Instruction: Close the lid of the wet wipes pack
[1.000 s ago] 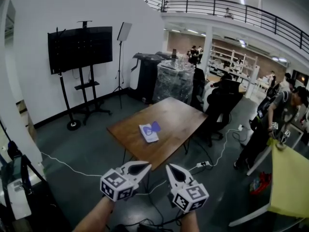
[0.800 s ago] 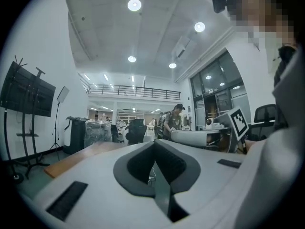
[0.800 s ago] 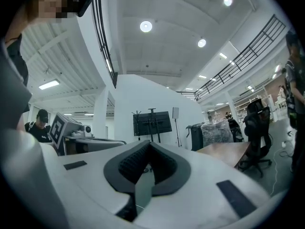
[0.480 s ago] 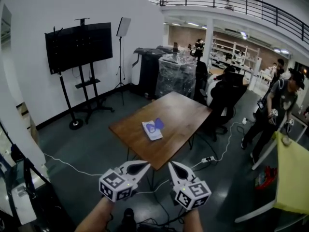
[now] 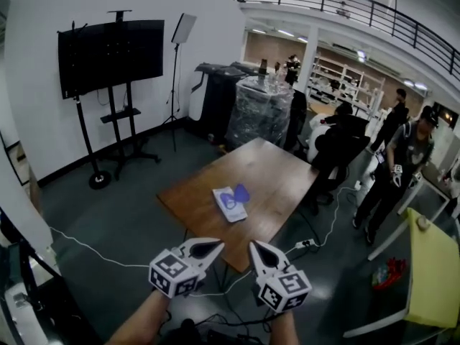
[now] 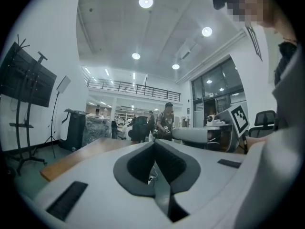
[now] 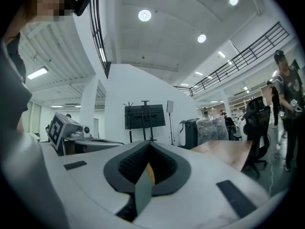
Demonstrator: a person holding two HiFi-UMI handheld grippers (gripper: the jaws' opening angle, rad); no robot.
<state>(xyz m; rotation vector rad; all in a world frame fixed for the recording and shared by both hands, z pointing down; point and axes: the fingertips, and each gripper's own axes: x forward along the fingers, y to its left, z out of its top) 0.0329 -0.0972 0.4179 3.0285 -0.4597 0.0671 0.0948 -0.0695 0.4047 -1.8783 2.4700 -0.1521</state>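
No text, number or brand can be read. The wipes pack [image 5: 228, 203] on the table [image 5: 277, 169] bears print too small to make out. The cubes [image 5: 175, 274] of the left gripper [image 5: 215, 247] and right gripper [image 5: 256, 249], nearer than the table, show only black-and-white square marker patterns.

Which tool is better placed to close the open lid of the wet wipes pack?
Right, marginally: on the wet wipes pack, the purple lid lies open rightward, nearer the right tool. Both are far off.
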